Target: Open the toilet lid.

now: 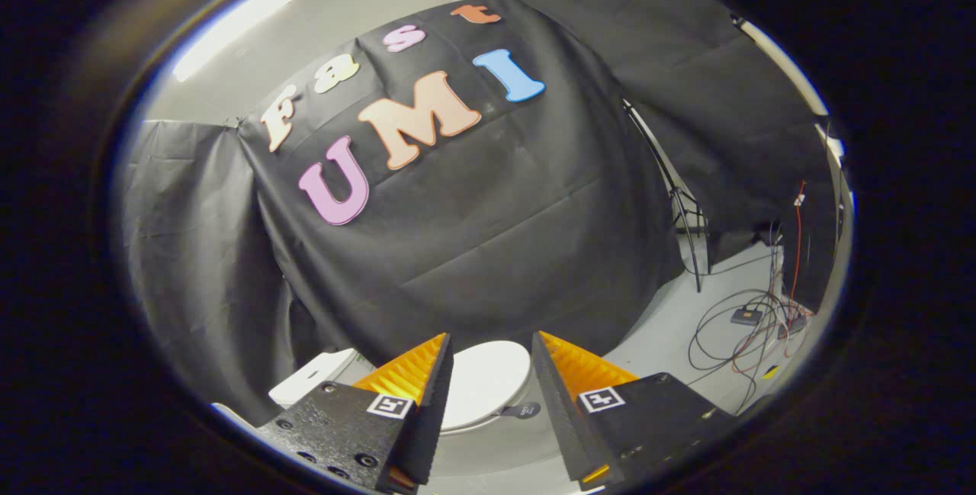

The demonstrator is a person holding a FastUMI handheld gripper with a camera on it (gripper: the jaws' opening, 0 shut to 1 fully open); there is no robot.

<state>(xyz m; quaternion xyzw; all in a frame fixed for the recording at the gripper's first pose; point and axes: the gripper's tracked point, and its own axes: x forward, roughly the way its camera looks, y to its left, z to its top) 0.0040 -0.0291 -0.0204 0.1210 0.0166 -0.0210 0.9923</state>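
Note:
A white toilet stands low against the black cloth wall, well below and beyond my fingers. Its lid [482, 382] lies flat and closed, seen through the gap between the two fingertips. A small dark tab [528, 409] sticks out at the lid's front right edge. The white tank [316, 375] shows to the left, partly behind the left finger [418, 380]. My gripper [492, 342] is open, held high above the toilet with nothing between its fingers and touching nothing.
Black cloth walls close in behind the toilet and on both sides. To the right, a light stand's legs [686, 232] rest on the pale floor, with a tangle of cables [751, 327] and a small dark box beyond them.

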